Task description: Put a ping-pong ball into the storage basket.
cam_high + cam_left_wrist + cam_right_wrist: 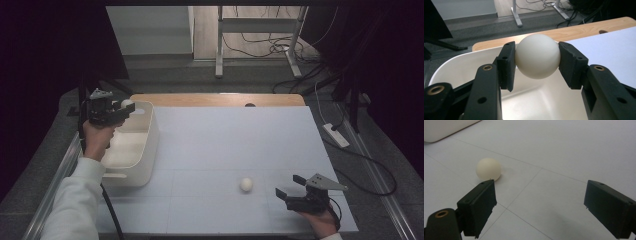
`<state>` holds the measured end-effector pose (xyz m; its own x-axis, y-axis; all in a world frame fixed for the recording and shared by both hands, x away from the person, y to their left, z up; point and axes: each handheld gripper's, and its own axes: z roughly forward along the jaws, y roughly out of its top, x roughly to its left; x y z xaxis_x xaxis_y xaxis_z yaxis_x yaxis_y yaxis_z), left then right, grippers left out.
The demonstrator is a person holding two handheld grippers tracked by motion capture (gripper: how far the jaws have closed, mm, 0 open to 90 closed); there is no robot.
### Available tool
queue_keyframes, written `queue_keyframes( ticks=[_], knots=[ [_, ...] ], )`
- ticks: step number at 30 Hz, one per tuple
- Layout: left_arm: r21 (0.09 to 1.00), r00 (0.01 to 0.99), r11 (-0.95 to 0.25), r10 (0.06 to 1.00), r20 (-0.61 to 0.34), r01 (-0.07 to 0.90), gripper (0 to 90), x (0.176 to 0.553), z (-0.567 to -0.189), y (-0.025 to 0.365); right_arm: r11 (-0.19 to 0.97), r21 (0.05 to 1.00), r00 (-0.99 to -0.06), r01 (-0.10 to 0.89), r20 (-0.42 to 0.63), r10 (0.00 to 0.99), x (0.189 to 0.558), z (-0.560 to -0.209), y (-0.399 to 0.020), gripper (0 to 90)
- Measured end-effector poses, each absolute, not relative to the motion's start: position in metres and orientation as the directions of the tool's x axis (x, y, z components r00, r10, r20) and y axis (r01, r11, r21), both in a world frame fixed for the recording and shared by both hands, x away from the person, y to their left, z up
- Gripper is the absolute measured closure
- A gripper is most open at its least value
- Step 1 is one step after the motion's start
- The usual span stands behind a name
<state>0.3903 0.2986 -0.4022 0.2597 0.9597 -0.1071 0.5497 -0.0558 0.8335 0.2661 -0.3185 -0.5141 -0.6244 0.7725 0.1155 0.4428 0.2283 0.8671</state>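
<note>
My left gripper (125,107) is shut on a white ball (537,56), both black pads pressed to its sides. It holds that ball (127,103) above the far end of the white tub (145,160) at the table's left. A second white ball (245,184) lies on the white table sheet, near the front right. My right gripper (289,186) rests low just right of it, jaws wide open and nothing between them. In the right gripper view this ball (488,169) sits beyond the left finger (477,206), outside the gap.
The tub's inside (541,105) looks bare beneath the held ball. A wooden table edge (215,99) runs behind the white sheet (225,145). Cables and a metal stand (260,35) lie on the floor beyond. A white power strip (336,135) sits off the table's right side.
</note>
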Motion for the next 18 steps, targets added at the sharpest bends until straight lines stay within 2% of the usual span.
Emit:
queue_keyframes(
  ticks=[18],
  knots=[
    [0.795, 0.233, -0.079, 0.969, -0.080, 0.602, 51.0, 0.3968, -0.4088, 0.2995, 0.230, 0.867, -0.625, 0.443, 0.115, 0.773, 0.2661, -0.5141, -0.3185, 10.9]
  ],
)
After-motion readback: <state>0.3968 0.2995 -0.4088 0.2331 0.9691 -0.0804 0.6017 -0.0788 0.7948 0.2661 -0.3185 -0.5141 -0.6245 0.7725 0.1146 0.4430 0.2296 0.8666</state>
